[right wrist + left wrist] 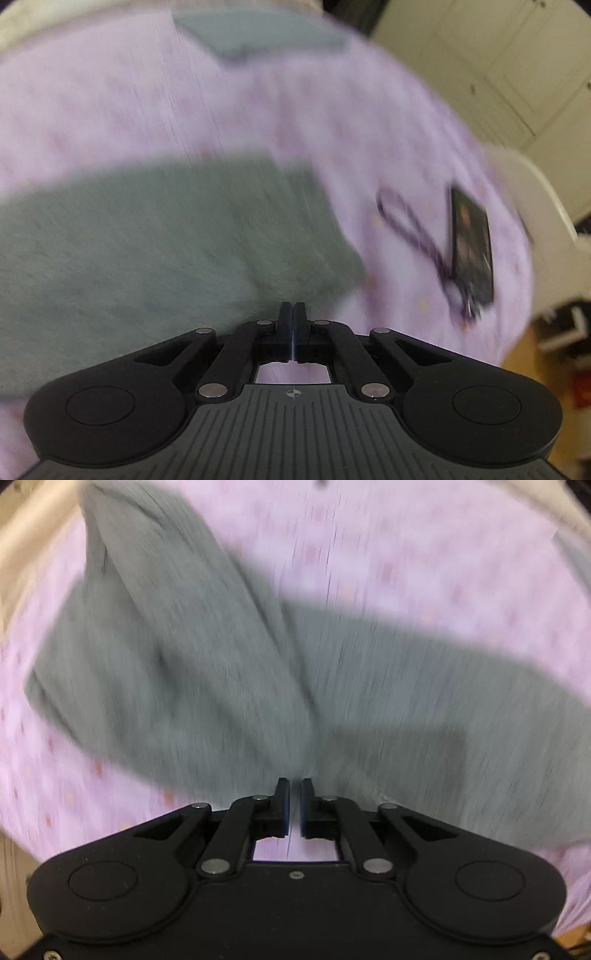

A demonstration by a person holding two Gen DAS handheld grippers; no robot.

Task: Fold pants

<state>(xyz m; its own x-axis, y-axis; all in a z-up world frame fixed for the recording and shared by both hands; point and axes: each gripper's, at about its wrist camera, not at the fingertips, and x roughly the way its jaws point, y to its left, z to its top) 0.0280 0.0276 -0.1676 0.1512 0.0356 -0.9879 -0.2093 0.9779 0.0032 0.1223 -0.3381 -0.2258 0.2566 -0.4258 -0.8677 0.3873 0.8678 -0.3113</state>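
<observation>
The grey pants (221,657) lie crumpled on a pink dotted bedsheet (406,554); both frames are motion-blurred. In the left wrist view one part of the pants rises toward the top left and another spreads right. My left gripper (294,788) has its jaws nearly closed with a narrow gap, its tips at the near edge of the cloth; I cannot tell if cloth is pinched. In the right wrist view the pants (147,229) spread left and centre. My right gripper (293,310) is shut at the cloth's near edge, with no cloth visibly between the jaws.
A folded grey garment (258,33) lies at the far side of the bedsheet (110,103). A black phone (472,243) with a dark looped cord (410,225) lies to the right. A white bed frame (535,195) and cabinet doors (498,55) stand beyond.
</observation>
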